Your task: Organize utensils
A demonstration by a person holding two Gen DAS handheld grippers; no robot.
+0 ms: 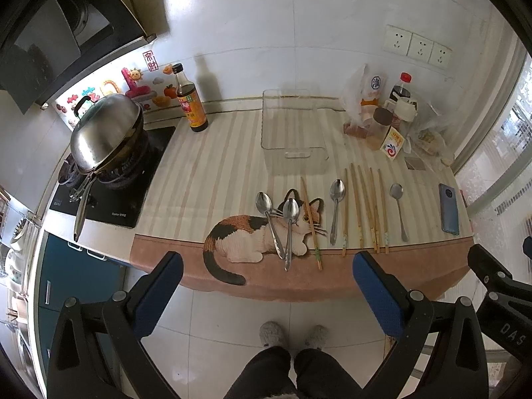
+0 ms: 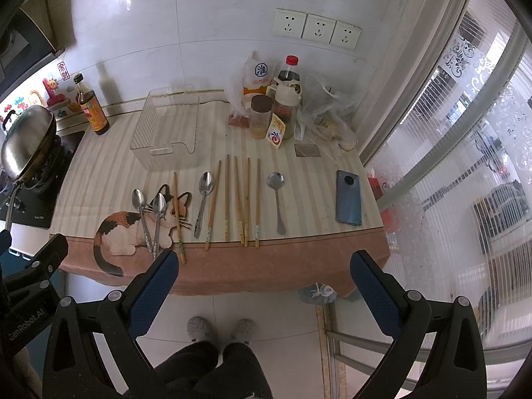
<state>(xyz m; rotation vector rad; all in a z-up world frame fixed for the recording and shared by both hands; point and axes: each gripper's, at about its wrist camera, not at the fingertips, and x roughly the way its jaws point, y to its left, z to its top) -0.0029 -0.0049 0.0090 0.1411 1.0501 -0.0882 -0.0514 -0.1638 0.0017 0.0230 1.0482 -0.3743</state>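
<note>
Both grippers held off the near edge of the worktop, above the floor, fingers spread wide and holding nothing: left gripper (image 1: 267, 274) facing the crossed spoons (image 1: 281, 224) on the cat print, right gripper (image 2: 264, 271) facing the chopsticks (image 2: 237, 199). All utensils forward of the fingers, along the near edge, long axes running near edge to back wall, handles nearest. Order from the stove side: crossed spoons, a single chopstick (image 1: 311, 219), a third spoon (image 1: 335, 209), the chopstick group, a round-bowled spoon (image 2: 277, 199) well apart toward the phone (image 2: 348, 198). Clear bin (image 2: 168, 129) empty, mid-worktop, behind the spoons; probable destination. Judged nearer: left for spoons, right for chopsticks. Surface: striped mat (image 1: 212, 166), flat. Room: wok (image 1: 106, 133) on hob at left end, sauce bottle (image 1: 189, 99), jars and bags (image 2: 282, 109) at back right corner, window at right.
</note>
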